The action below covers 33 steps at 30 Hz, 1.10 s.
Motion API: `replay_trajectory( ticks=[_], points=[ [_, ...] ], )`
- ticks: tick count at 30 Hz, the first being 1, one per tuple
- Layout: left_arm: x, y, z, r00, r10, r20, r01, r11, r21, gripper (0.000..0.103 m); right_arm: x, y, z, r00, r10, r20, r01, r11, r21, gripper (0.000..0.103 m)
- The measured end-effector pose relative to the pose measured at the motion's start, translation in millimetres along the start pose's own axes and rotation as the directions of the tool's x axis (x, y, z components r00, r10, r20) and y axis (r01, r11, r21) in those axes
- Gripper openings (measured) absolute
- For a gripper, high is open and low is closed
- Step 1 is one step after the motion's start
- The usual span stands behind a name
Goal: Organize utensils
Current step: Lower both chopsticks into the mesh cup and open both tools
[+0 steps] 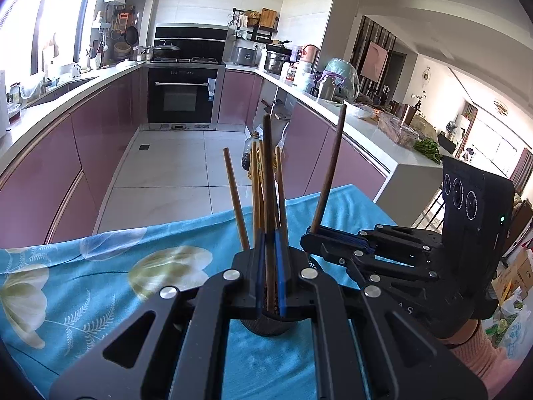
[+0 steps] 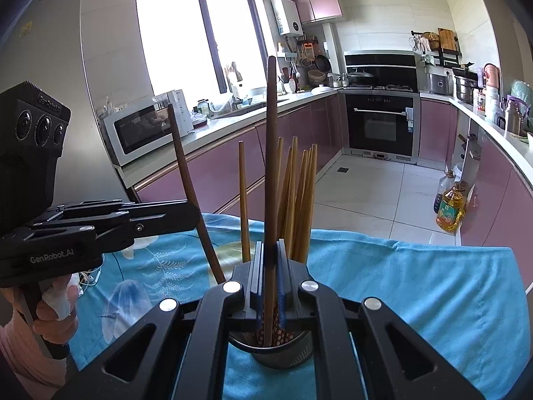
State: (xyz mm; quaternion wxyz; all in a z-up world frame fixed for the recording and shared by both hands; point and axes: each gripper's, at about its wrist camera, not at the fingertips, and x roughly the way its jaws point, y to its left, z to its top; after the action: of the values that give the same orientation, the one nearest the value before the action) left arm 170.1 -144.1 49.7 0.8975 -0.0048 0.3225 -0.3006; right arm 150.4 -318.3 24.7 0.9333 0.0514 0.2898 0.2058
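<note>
My left gripper (image 1: 269, 263) and right gripper (image 2: 269, 266) hovered over metal holder (image 2: 286, 355) on blue cloth (image 2: 416, 283), each clamped on one dark chopstick (image 1: 268, 180), upright. Roughly seven pale chopsticks (image 2: 293, 200) stood inside.

My left claw (image 1: 269, 276) and right claw (image 2: 269, 283) are matte black, with blue pads on the fingers (image 2: 282, 283), round silver screws and white "GenRobot.AI" lettering. Each carries a black housing with three round lenses. My sleeves are pink, my skin bare.
</note>
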Motion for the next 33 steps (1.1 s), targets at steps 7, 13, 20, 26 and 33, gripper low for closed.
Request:
replay_trajectory(
  ticks=[7, 13, 20, 26, 33],
  points=[
    [14, -3, 1, 1.0, 0.011, -0.018, -0.011, 1.0, 0.009, 0.006, 10, 0, -4, 1.0, 0.001, -0.029, -0.001, 1.0, 0.001, 0.006],
    [30, 2, -2, 0.999, 0.018, -0.042, -0.018, 1.0, 0.0, 0.005, 14, -1, -3, 0.999, 0.001, -0.038, -0.001, 1.0, 0.006, 0.006],
    [40, 12, -6, 0.998, 0.016, -0.057, -0.017, 1.0, -0.021, 0.005, 17, -3, -2, 0.999, 0.004, -0.041, -0.003, 1.0, 0.014, 0.006],
    [46, 16, -11, 0.998, 0.013, -0.062, -0.015, 1.0, -0.027, 0.005, 22, -7, -1, 0.999, 0.01, -0.047, -0.008, 0.999, 0.036, 0.006],
    [49, 18, -18, 0.998, 0.032, -0.047, -0.034, 0.999, -0.03, 0.006, 23, -9, -1, 0.999, 0.004, -0.045, -0.001, 0.999, 0.05, 0.008]
  ],
)
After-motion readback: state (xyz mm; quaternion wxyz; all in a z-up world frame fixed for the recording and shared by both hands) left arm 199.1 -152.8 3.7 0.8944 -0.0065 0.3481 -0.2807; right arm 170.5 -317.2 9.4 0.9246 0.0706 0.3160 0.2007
